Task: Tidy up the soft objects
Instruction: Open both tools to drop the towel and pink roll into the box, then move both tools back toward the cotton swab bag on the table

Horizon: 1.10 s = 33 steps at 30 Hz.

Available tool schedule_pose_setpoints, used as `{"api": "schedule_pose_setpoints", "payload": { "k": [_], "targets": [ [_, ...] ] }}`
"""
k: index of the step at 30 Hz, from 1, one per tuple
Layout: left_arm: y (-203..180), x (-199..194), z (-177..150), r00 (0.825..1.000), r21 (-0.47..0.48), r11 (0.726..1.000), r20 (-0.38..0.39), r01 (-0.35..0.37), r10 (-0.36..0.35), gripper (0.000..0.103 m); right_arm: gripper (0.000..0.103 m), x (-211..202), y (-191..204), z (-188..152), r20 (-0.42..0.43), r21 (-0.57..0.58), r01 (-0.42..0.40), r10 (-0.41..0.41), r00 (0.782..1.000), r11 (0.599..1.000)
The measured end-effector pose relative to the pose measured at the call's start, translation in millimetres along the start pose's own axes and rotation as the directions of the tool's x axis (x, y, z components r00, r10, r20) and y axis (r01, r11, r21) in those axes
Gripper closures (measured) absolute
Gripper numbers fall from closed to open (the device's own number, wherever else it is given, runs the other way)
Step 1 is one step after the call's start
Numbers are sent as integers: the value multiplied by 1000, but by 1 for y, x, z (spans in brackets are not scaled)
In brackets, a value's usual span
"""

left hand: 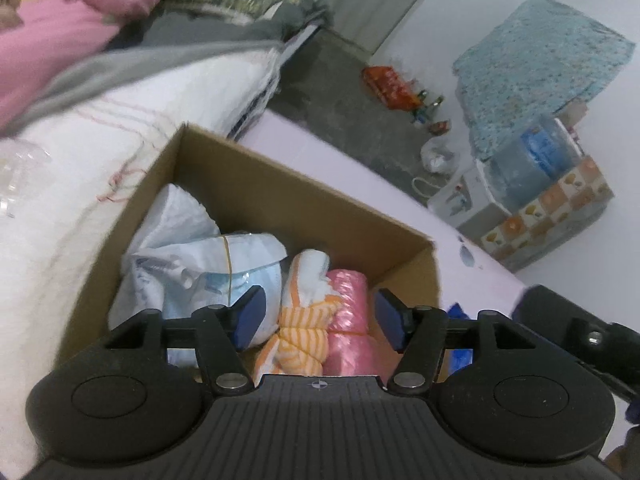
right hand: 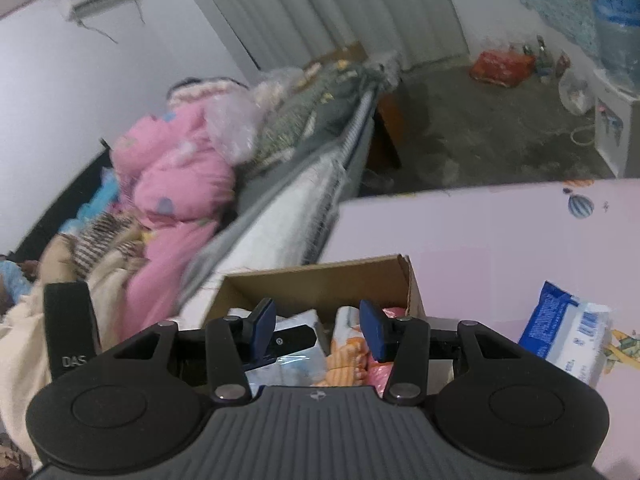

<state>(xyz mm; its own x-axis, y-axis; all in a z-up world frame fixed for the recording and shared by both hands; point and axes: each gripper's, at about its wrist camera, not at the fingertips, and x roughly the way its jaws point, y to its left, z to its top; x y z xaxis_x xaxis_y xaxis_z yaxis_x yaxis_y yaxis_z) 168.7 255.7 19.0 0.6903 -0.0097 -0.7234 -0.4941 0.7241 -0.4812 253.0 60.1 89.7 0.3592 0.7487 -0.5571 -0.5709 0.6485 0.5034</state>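
Observation:
A brown cardboard box [left hand: 288, 196] stands on a pale pink table. It holds a white and light blue bundle [left hand: 208, 264], an orange-striped cloth roll [left hand: 304, 320] and a pink roll [left hand: 350, 312]. My left gripper [left hand: 320, 320] is open and empty, just above the box's near side, over the rolls. My right gripper [right hand: 318, 330] is open and empty, over the near end of the same box [right hand: 320, 280]. A blue and white soft pack [right hand: 568, 332] lies on the table to the right of the box.
A bed with a white blanket [left hand: 80, 168] and pink quilt [right hand: 176, 176] runs along the left. A water bottle [left hand: 532, 160] on a dispenser stands on the floor at the far right. Bags and bottles [left hand: 392, 88] lie against the far wall.

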Motion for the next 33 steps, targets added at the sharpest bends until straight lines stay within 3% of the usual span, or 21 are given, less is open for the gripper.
{"api": "schedule_pose_setpoints", "payload": {
  "k": [6,11,16,19,23,29,33],
  "targets": [
    [-12,-61,-20,996,75,995,58,64,-69,34,41,-86,-4,-21,68,-13,-99,99,993,995],
    [-27,-124,-54,986,185,975,96,120,-139,27,41,-182,-23,-60,128,-1,-158,157,979,987],
    [-44,-170,-104,974,308,935,82,178,-212,20,41,-264,-57,-114,182,60,-192,178,967,980],
    [-50,-180,-134,965,367,904,59,218,-256,18,41,-289,-80,-147,201,115,-211,185,962,971],
    [-64,-164,-172,966,427,871,-31,243,-255,18,41,-289,-116,-192,220,211,-232,185,958,950],
    [-89,-104,-230,968,493,834,-164,247,-189,23,44,-229,-170,-251,186,414,-259,197,962,873],
    [-102,-69,-254,976,536,818,-162,210,-145,31,54,-195,-178,-267,170,416,-223,165,972,882]
  ]
}}
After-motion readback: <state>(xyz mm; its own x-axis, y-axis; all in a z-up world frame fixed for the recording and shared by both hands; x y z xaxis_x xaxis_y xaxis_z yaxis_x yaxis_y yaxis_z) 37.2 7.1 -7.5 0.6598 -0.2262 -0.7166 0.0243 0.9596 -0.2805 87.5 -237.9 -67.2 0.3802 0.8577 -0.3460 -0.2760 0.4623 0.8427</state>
